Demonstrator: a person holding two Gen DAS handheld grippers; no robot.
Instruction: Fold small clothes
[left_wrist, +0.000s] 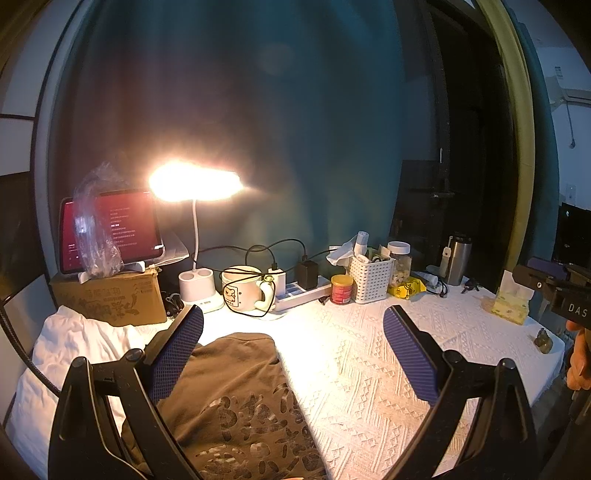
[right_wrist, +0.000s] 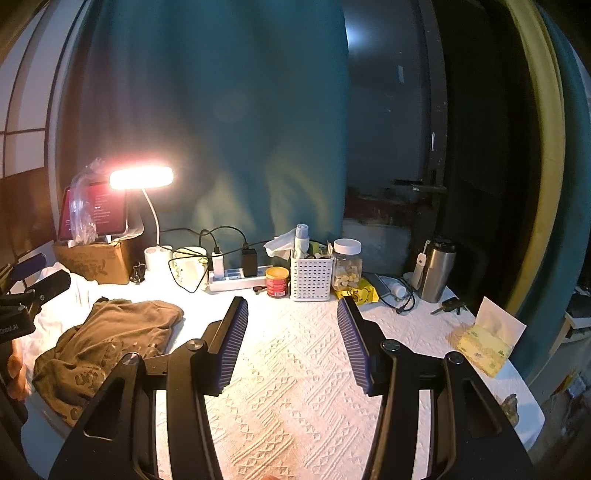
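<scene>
A crumpled brown printed cotton garment lies left on the white textured tablecloth. Left gripper and right gripper hover released, empty. Soft, light; likely pinch an edge.

A lit desk lamp shines beside a tablet propped on a cardboard box. A mug, a red tin and a white basket stand along the back.
</scene>
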